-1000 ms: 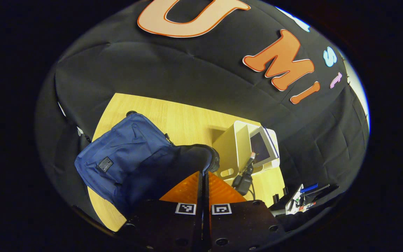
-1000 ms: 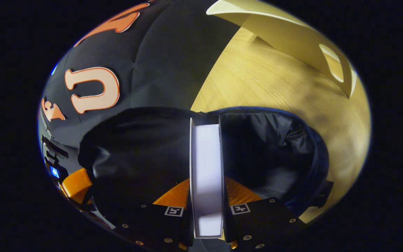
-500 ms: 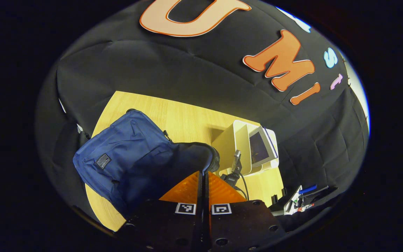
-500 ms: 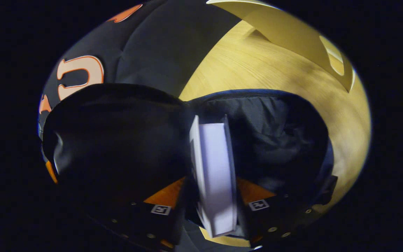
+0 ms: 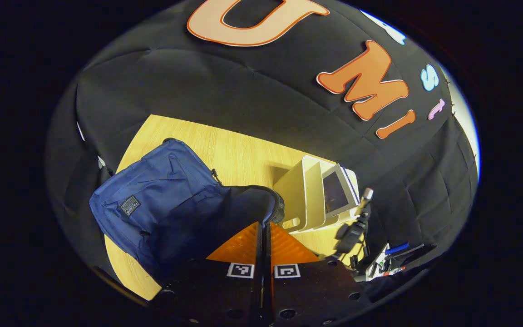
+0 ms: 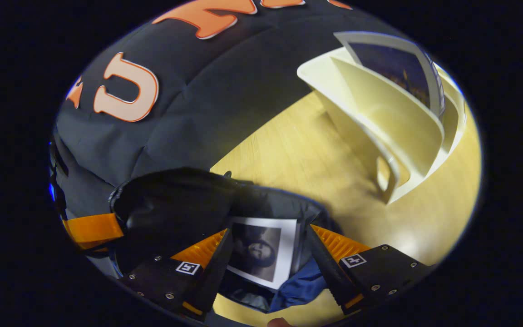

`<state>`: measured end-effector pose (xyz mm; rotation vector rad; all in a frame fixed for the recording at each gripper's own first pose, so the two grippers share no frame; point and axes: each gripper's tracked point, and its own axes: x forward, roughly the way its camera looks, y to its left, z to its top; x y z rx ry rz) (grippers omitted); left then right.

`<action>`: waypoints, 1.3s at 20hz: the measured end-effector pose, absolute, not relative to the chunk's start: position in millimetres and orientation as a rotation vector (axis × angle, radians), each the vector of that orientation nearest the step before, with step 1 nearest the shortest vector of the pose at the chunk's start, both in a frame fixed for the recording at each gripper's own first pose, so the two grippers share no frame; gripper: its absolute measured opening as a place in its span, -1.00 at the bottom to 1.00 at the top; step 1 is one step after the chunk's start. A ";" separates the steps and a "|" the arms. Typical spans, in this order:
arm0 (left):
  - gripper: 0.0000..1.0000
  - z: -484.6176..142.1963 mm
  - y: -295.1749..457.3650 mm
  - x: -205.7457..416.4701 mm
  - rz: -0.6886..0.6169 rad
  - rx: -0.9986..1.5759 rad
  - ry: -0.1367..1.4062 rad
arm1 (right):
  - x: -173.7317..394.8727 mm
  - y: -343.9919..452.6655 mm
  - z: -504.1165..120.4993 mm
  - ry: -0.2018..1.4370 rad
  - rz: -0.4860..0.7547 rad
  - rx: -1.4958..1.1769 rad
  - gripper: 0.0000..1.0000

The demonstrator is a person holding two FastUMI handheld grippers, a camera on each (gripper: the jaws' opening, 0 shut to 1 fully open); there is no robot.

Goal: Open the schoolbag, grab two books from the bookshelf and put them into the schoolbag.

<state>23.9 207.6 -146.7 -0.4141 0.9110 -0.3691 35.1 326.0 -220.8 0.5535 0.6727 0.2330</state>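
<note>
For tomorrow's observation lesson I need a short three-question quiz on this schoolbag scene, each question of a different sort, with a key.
1. True or false: the right gripper is clamped on a book.
2. Where does the book lie? A) on the bookshelf B) inside the schoolbag C) on the table
3. Fill in: the left gripper pinches the schoolbag's ______.

Key: 1 false, its jaws stand open. 2 B. 3 opening edge; another book stands in the bookshelf.

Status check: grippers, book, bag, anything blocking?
Left gripper shut on bag flap. Right gripper open. Book lying in schoolbag. One book left in bookshelf; nothing blocking.
</note>
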 end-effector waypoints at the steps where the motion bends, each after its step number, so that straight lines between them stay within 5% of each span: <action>1: -0.96 -147.0 206.9 23.4 -0.370 -0.416 0.908 | 36.2 315.1 -212.0 0.649 0.227 0.519 0.92; 14: -0.96 -162.4 199.2 18.2 -0.394 -0.459 0.897 | 51.7 141.3 -109.1 0.506 0.027 0.005 0.94; 26: -0.95 -162.7 211.1 13.8 -0.366 -0.430 0.878 | 109.7 79.4 -124.5 0.798 0.019 -0.230 0.95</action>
